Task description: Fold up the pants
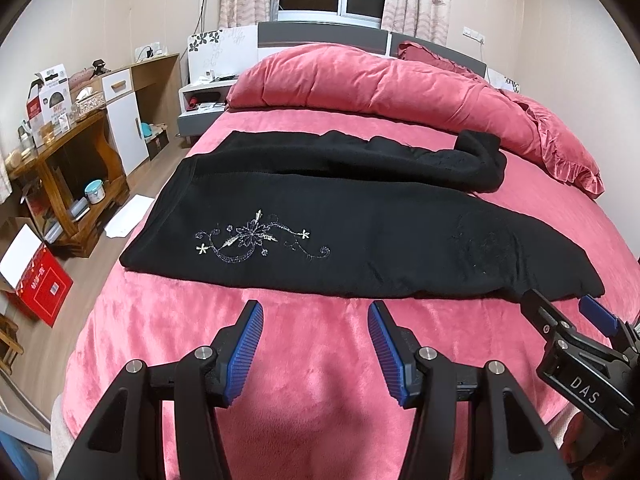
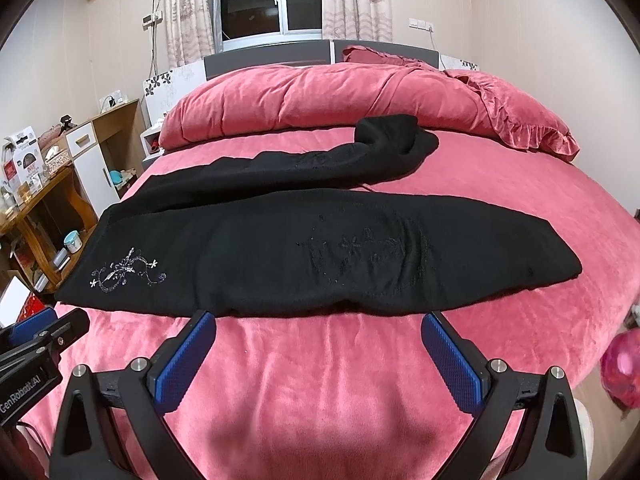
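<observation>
Firstly, the left wrist view: the black pants [image 1: 340, 224] lie across the pink bed [image 1: 312, 368], spanning 9 to 3 o'clock, waist at 9 o'clock. One leg lies flat in front; the other runs behind it, its cuff bunched at 1 o'clock beside the pink duvet [image 1: 380, 84]. A silver floral embroidery [image 1: 256, 240] shows clearly; a second motif toward 3 o'clock is hard to make out. The left gripper [image 1: 316, 312] hovers above the bedspread at 6 o'clock, jaws apart, gripping nothing. The right gripper [image 1: 560, 308] enters at 4 o'clock, cut off by the frame, its tips at the pants' near hem; contact cannot be confirmed.

Secondly, the right wrist view: the second motif [image 2: 368, 256] reads more plainly here. The right gripper [image 2: 320, 324] has jaws wide apart, tips at the near edge of the pants [image 2: 320, 240], nothing clamped. The left gripper [image 2: 52, 320] is cropped at 8 o'clock.
</observation>
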`<state>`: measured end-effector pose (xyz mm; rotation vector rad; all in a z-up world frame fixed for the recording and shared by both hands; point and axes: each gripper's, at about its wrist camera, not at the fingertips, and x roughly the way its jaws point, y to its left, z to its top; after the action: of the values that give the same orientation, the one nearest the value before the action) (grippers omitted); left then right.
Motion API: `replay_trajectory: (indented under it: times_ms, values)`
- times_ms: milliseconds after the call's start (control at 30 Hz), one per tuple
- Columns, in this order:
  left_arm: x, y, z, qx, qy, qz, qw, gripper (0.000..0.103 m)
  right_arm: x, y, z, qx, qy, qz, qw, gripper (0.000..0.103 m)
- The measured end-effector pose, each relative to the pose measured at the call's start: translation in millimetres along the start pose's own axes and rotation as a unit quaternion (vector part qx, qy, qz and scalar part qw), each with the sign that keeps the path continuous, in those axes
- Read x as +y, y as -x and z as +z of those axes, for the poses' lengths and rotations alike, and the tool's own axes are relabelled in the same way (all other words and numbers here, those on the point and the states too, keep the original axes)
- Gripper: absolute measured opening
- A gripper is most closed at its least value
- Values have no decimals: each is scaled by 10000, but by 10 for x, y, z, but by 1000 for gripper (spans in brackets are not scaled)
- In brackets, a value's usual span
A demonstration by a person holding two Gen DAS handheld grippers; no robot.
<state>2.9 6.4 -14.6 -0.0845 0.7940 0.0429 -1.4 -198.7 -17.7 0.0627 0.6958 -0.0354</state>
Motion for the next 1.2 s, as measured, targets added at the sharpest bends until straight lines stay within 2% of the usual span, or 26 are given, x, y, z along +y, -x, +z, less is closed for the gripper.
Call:
replay_trajectory:
  times_ms: [700, 867, 967, 1033, 1133, 1200]
  values:
    - [58, -101, -40, 184, 95, 39, 9998, 56, -9, -54, -18, 128, 7, 2, 9999, 103]
    - [171, -238, -37, 511, 291, -171, 9981, 56, -46, -116, -41, 216, -61, 90, 9997, 103]
    - [346, -390, -73, 835, 682, -771, 9912, 56, -99, -188, -62, 350, -149, 181, 9991, 103]
    - [490, -461, -108, 904, 1044, -1091, 9844, 56, -155, -241, -68, 480, -253, 253, 9982, 103]
    - [711, -548, -147, 900, 1604, -1339, 9738, 56, -341, -334, -69, 665, -651, 387, 9949, 103]
    - [837, -586, -152, 898, 1838, -1312, 9700, 56, -554, -420, -71, 873, -1146, 570, 9879, 103]
